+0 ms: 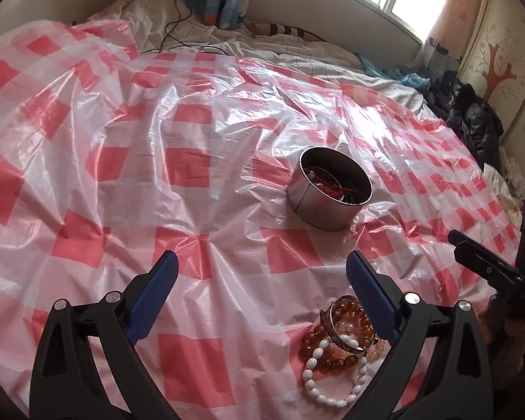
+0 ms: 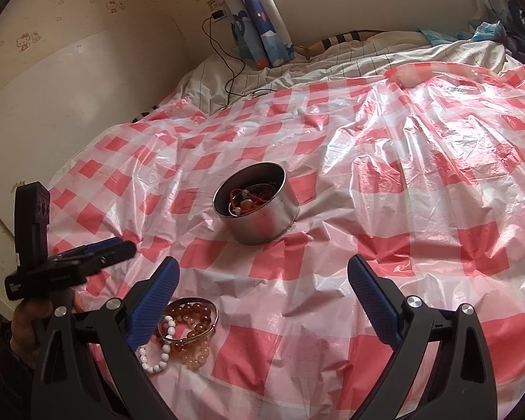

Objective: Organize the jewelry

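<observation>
A round metal tin (image 1: 329,192) holding red cord and beads sits on the pink checked plastic sheet (image 1: 157,161); it also shows in the right wrist view (image 2: 257,208). A pile of bracelets lies near me: amber beads (image 1: 350,318), a white bead bracelet (image 1: 332,378) and a metal bangle (image 1: 339,336). The pile also shows in the right wrist view (image 2: 185,332). My left gripper (image 1: 262,273) is open and empty, with the pile beside its right finger. My right gripper (image 2: 262,276) is open and empty, with the pile by its left finger.
The sheet covers a bed with a white quilt (image 2: 332,59) at the far end. A black cable (image 2: 227,66) runs from a wall socket. Dark clothes (image 1: 472,119) lie at the bed's right edge. Walls bound the left and far sides.
</observation>
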Demonstrator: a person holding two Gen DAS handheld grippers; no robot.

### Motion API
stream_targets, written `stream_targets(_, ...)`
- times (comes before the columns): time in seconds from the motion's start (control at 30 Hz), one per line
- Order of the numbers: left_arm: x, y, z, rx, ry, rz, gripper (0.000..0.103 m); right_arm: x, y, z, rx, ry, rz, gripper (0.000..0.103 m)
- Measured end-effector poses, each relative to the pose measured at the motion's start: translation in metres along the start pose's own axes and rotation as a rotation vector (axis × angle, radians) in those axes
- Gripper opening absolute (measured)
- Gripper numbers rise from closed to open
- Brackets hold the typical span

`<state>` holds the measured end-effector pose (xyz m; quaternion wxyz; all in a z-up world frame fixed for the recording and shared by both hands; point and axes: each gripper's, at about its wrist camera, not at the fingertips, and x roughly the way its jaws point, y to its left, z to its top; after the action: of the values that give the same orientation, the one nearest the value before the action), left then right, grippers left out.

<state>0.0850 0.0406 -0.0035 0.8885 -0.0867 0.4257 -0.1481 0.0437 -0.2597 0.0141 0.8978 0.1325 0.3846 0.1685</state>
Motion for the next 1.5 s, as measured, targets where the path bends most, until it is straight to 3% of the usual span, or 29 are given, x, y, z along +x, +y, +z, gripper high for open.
stream_targets(0.17, -0.004, 0.016, -0.006, -0.03, 0.028, -0.085, 0.093, -0.001, 0.004, 0.0, -0.017, 0.007, 0.035, 0.093)
stream_targets(0.4, 0.011, -0.024, -0.022, 0.124, 0.091, -0.153, 0.093, -0.001, 0.008, -0.002, -0.025, 0.011, 0.039, 0.093)
stream_targets(0.57, 0.035, -0.055, -0.035, 0.209, 0.164, -0.143, 0.092, 0.0, 0.003, -0.002, -0.016, 0.013, 0.039, 0.093)
stream_targets(0.63, 0.042, -0.063, -0.039, 0.234, 0.174, -0.129, 0.087, 0.0, 0.003, -0.002, -0.015, 0.013, 0.04, 0.093)
stream_targets(0.73, 0.053, -0.065, -0.043, 0.238, 0.22, -0.113, 0.063, 0.0, 0.003, -0.002, -0.017, 0.014, 0.041, 0.093)
stream_targets(0.8, 0.057, -0.063, -0.043, 0.239, 0.236, -0.1, 0.039, 0.0, 0.003, -0.002, -0.017, 0.014, 0.042, 0.093)
stream_targets(0.97, 0.056, -0.052, -0.038, 0.186, 0.237, -0.144, 0.006, 0.0, 0.003, -0.002, -0.017, 0.014, 0.041, 0.093)
stream_targets(1.2, 0.05, -0.039, -0.03, 0.085, 0.215, -0.245, 0.004, 0.0, 0.003, -0.002, -0.016, 0.014, 0.042, 0.093)
stream_targets(1.33, 0.038, -0.025, -0.021, 0.027, 0.154, -0.238, 0.004, 0.001, 0.005, -0.002, -0.019, 0.016, 0.054, 0.093)
stream_targets(1.5, 0.039, 0.0, -0.015, -0.03, 0.121, -0.146, 0.004, 0.005, 0.04, -0.012, -0.137, 0.071, 0.247, 0.093)
